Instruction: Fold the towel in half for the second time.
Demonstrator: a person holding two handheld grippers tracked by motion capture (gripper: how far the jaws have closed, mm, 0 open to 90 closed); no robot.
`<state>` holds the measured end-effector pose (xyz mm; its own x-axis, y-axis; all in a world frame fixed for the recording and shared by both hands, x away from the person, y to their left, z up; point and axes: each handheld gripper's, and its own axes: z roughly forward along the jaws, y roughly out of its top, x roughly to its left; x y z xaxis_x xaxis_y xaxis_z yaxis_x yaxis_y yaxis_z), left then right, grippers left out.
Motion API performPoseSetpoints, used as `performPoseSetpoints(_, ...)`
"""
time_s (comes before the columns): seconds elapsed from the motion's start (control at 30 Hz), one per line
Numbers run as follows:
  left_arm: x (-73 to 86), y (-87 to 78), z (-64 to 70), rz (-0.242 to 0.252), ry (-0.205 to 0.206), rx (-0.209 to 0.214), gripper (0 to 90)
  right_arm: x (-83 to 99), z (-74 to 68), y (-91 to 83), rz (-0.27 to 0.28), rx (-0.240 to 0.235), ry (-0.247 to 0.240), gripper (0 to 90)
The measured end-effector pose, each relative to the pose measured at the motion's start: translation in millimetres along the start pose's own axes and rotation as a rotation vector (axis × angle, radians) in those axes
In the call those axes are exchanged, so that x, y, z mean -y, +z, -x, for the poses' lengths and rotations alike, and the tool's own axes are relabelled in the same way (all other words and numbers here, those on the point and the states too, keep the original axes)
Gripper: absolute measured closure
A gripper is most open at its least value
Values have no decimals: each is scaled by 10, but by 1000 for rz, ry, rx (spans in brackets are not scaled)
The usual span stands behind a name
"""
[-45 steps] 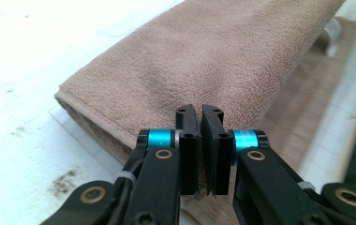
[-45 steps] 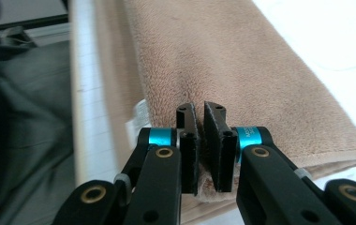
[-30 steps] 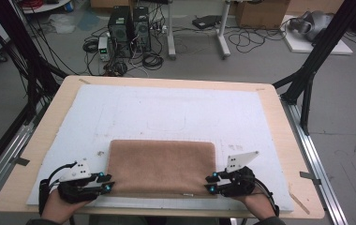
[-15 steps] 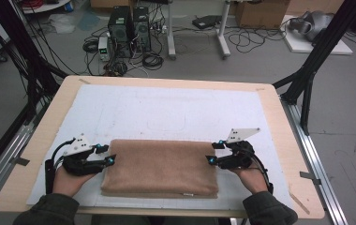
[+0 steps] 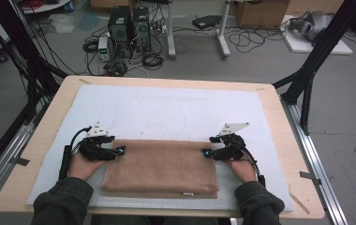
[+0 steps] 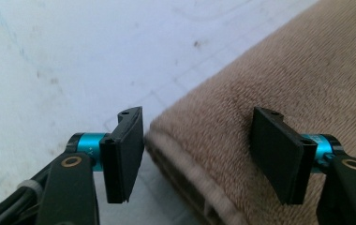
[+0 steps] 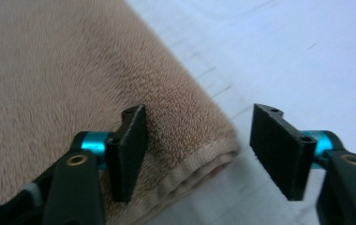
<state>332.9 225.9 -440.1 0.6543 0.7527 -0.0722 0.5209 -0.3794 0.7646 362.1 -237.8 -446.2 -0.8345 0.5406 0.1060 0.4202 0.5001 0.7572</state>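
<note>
While the folded towel lies flat at the near middle of the table, the entries run near to far:

Sleeves: dark green, entering at 6 o'clock of the high view, one at each side of the towel.
Towel [image 5: 161,166]: tan terry, folded into a stacked rectangle; layered edges and a small tag show along the near side, the fold running along the far side.
Left gripper [image 5: 120,151]: at 9 o'clock of the towel, at its far-left corner; jaws apart, straddling the corner's hem in the left gripper view [image 6: 195,154], nothing pinched.
Right gripper [image 5: 207,153]: at 3 o'clock of the towel, at its far-right corner; jaws apart, one over the pile and one over the bare mat [image 7: 307,61], corner between them, not clamped.
White mat [image 5: 166,110]: covers the table top; bare from the towel's far edge toward 12 o'clock.
Table [image 5: 279,117]: light wood rim around the mat.
Floor beyond: computer towers [image 5: 129,23] and cables at 12 o'clock.
Progress: judged well along; the towel is already doubled over and squared. Left, by the look of it: closing on both far corners for a further fold, or letting it rest.
</note>
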Motion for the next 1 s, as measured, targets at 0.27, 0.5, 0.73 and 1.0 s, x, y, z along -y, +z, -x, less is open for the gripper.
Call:
performPoseSetpoints(0.27,109,-18,-5,51,-50,68,611,10,-48,1,-8,-71,7,665)
performPoseSetpoints(0.5,86,-37,54,49,-18,59,735,-31,-99,-25,-28,-44,-31,741)
performPoseSetpoints(0.73,-78,-123,115,98,6,-7,766,-143,-54,-123,-3,-30,-27,765)
performPoseSetpoints(1.0,-446,-126,-23,128,16,-62,766,-522,87,-224,6,45,-76,766)
